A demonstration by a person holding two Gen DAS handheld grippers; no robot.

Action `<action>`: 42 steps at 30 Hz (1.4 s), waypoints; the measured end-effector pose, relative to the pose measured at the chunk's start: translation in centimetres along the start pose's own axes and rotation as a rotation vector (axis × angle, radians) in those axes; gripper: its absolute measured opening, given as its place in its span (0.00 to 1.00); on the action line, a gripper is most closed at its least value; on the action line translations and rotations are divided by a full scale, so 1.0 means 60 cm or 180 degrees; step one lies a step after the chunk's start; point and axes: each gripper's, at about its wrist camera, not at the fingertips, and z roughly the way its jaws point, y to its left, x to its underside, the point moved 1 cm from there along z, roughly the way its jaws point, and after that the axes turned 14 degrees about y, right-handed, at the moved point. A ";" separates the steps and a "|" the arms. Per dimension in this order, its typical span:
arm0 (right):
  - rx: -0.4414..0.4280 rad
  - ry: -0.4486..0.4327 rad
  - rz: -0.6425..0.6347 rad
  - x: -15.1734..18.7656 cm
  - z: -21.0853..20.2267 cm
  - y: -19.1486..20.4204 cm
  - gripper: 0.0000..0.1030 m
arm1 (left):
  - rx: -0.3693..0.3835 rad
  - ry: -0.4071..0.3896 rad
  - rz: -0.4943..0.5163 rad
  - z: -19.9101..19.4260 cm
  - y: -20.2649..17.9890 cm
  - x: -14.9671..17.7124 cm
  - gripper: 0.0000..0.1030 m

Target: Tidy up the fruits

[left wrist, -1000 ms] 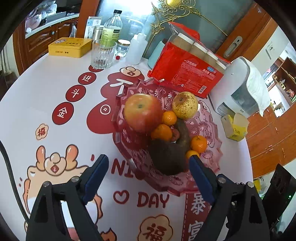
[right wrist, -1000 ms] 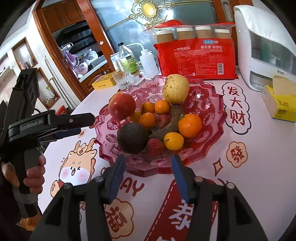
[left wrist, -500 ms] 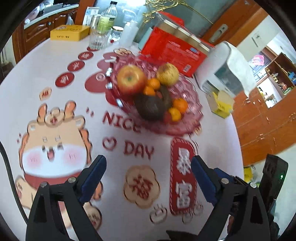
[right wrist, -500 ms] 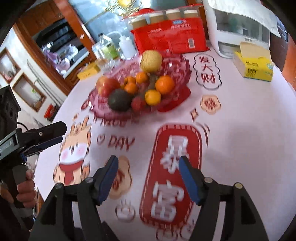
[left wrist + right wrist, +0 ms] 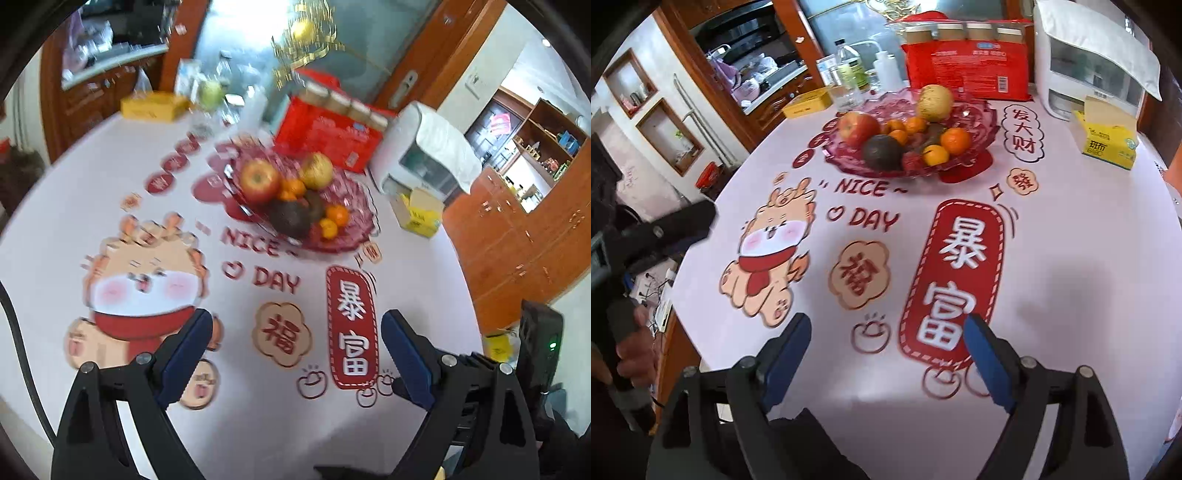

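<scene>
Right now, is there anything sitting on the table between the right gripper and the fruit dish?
Nothing visible. The right gripper hangs open over the near edge of the table, and only printed tablecloth lies between it and the fruit dish. The tissue box stands off to the right, clear of that path.

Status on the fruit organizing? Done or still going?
Looks done: apple, pear, avocado and oranges all sit in the pink glass bowl; no loose fruit is visible on the table. In hand: nothing, left gripper and right gripper are open and empty. Nothing visibly left.
</scene>
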 end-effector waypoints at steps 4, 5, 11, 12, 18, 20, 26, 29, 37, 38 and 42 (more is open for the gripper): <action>-0.0028 0.0043 -0.0102 0.022 -0.010 0.031 0.84 | -0.0068 -0.0068 -0.0117 -0.056 0.009 0.014 0.90; -0.0048 0.0028 -0.0119 0.031 -0.015 0.038 0.85 | -0.0048 -0.0067 -0.0130 -0.067 0.010 0.017 0.90; -0.0090 0.0014 0.0129 0.078 -0.038 0.050 0.86 | -0.0046 0.0019 -0.0098 -0.092 -0.001 0.030 0.90; -0.0095 0.0018 0.0186 0.084 -0.041 0.050 0.86 | -0.0042 0.0074 -0.0072 -0.089 -0.003 0.034 0.90; -0.0052 0.0064 0.0522 0.128 -0.047 0.081 0.92 | -0.0298 0.0484 0.0140 -0.058 -0.001 0.073 0.90; -0.0069 0.0065 0.0647 0.147 -0.049 0.093 0.93 | -0.0366 0.0514 0.0191 -0.061 0.006 0.087 0.90; -0.0164 0.0051 0.0934 0.188 -0.062 0.127 0.96 | -0.0476 0.0533 0.0369 -0.079 0.010 0.113 0.90; -0.0135 -0.0051 0.0980 0.196 -0.081 0.138 0.97 | -0.0457 0.0474 0.0434 -0.099 0.000 0.124 0.91; 0.0161 -0.0285 0.1008 0.197 -0.124 0.139 1.00 | -0.0598 0.0244 0.0353 -0.132 -0.026 0.118 0.99; 0.0192 -0.0305 0.0969 0.196 -0.128 0.142 1.00 | -0.0620 0.0203 0.0355 -0.135 -0.031 0.117 0.99; 0.0210 -0.0426 0.0848 0.190 -0.140 0.139 1.00 | -0.0664 0.0218 0.0332 -0.124 -0.046 0.122 0.99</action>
